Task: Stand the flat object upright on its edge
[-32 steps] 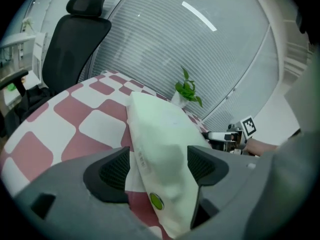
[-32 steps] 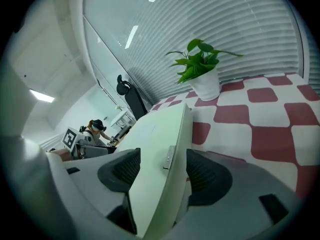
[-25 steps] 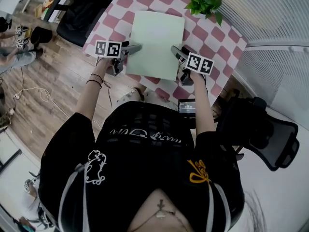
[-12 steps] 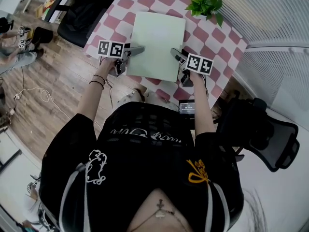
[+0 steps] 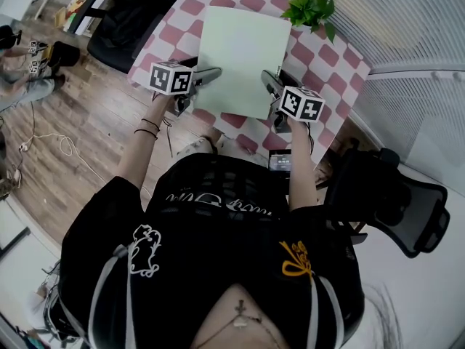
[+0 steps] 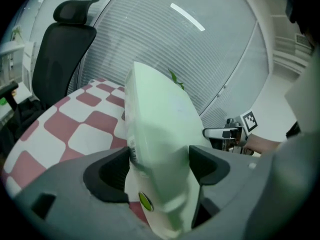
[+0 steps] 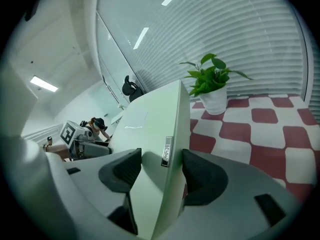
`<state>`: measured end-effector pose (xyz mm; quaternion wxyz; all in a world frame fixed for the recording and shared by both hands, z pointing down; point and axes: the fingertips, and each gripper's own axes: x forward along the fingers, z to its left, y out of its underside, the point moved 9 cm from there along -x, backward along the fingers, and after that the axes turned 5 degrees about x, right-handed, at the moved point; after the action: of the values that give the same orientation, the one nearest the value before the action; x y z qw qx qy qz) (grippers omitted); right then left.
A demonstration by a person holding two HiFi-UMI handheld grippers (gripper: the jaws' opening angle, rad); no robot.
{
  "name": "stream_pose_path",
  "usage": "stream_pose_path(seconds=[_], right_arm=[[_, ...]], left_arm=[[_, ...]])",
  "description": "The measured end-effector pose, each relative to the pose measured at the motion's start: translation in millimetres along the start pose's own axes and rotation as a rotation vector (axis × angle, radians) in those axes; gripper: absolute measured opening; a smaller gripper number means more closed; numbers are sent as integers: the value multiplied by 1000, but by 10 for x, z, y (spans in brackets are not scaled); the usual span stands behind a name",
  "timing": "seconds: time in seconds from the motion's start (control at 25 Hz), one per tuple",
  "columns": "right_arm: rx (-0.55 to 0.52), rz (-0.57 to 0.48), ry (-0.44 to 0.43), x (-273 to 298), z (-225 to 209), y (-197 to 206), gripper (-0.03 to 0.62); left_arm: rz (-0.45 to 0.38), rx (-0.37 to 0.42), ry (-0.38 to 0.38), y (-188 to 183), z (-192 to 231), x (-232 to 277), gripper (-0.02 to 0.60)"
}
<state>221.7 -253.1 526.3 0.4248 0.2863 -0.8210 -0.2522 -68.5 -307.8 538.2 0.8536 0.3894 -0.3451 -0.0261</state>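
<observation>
A pale green flat book (image 5: 242,60) is held over the red-and-white checkered table (image 5: 330,64), its near edge raised. My left gripper (image 5: 211,73) is shut on the book's left edge, and my right gripper (image 5: 267,83) is shut on its right edge. In the left gripper view the book (image 6: 160,149) fills the gap between the dark pads (image 6: 112,174) and tilts up. The right gripper view shows the book (image 7: 155,134) clamped between the pads (image 7: 200,176), with a small label on its edge. The opposite gripper (image 7: 80,141) shows beyond the book.
A potted green plant (image 5: 311,3) stands at the table's far right, close to the book's far corner. A black office chair (image 5: 123,20) is left of the table and another (image 5: 396,195) to the right. A small device (image 5: 281,160) hangs by the table's near edge.
Both grippers have lifted the book's near edge, so the sheet has tilted up and reaches further toward the plant. The marker cubes have risen and turned.
</observation>
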Motion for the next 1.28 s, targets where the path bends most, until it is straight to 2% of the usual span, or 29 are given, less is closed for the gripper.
stream_pose_path(seconds=[0.32, 0.64, 0.96, 1.12, 1.28], right_arm=[[-135, -79, 45, -195, 277, -189, 252], [-358, -170, 115, -327, 525, -335, 247], [-483, -266, 161, -278, 626, -389, 244], [-529, -254, 193, -210, 602, -317, 242], [-541, -217, 223, -157, 583, -246, 241]], left_arm=[[-42, 193, -70, -235, -186, -217, 380], [-73, 399, -196, -411, -373, -341, 379], [-127, 495, -318, -482, -383, -368, 373], [-113, 580, -388, -404, -351, -289, 370], [-71, 585, -394, -322, -296, -245, 351]])
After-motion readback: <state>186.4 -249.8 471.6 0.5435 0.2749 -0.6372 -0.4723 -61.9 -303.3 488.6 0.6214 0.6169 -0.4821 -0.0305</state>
